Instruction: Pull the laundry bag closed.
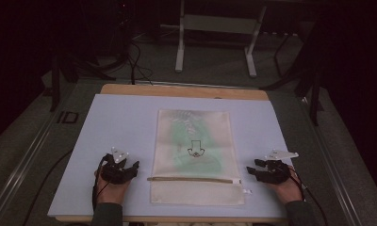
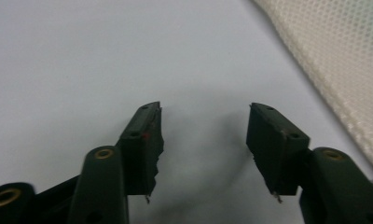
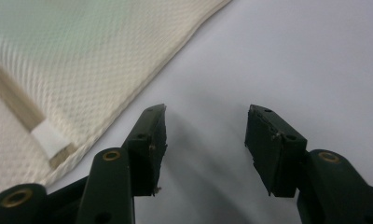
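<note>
Dim, grainy high view with dark surroundings; both gripper views soft, faintly shadowed.

Bare worktop (image 1: 120,122) is lying open around the left gripper (image 1: 130,170) and the right gripper (image 1: 252,169); nothing is sitting between their spread jaws. The mesh bag (image 1: 193,150) is occupying the middle strip between them.

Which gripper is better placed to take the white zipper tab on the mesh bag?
Right. The zipper tab lies at the bag's right edge, just beside the right gripper, whose jaws are open. The left gripper is across the bag from it.
</note>
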Motion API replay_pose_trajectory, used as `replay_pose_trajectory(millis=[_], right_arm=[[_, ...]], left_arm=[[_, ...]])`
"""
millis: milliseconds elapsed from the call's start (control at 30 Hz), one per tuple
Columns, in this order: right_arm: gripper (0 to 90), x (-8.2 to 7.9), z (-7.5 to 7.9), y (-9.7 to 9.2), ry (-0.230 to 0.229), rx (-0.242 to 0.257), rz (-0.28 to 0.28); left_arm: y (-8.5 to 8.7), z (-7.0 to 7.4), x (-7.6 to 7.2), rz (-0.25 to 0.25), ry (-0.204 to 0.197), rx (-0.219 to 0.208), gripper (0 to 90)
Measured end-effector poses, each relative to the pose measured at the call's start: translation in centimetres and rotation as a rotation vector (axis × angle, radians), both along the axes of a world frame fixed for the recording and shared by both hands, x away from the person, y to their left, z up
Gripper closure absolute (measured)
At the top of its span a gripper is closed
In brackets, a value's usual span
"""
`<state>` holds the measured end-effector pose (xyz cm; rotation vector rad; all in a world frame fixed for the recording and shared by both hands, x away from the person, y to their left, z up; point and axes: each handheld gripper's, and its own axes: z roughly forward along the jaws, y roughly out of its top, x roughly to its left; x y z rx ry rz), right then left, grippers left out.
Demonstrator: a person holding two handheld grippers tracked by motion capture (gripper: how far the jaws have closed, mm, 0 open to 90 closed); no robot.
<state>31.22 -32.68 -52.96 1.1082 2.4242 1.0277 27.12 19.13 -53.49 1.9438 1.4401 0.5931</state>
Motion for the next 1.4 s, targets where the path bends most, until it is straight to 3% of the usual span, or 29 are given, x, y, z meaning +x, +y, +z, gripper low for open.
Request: replay_pose_trajectory(millis=[100,300,700,933,1167,1400], right_arm=[[47.9,-0.3,0.1,0.9,-0.001,-0.046,0.029],[48.9,-0.6,0.6,2.2,-0.007,-0.062,0.064],[51.4,-0.9,1.2,3.3,-0.017,-0.058,0.114],[54.3,-0.9,1.6,4.7,-0.005,-0.089,0.161],[53.5,-1.1,2.0,5.7,-0.004,-0.082,0.228],[49.6,-1.1,2.4,7.0,-0.016,-0.109,0.271]], left_arm=[[0.4,0.2,-0.1,-0.009,-0.008,-0.025,47.6],[0.7,0.4,-0.1,-0.035,-0.012,-0.06,50.1],[0.3,0.5,0.0,-0.077,-0.01,-0.065,50.5],[0.4,0.5,-0.1,-0.08,-0.007,-0.066,50.4],[0.4,0.5,-0.3,-0.082,-0.01,-0.076,50.4],[0.3,0.4,-0.3,-0.091,-0.008,-0.071,50.4]])
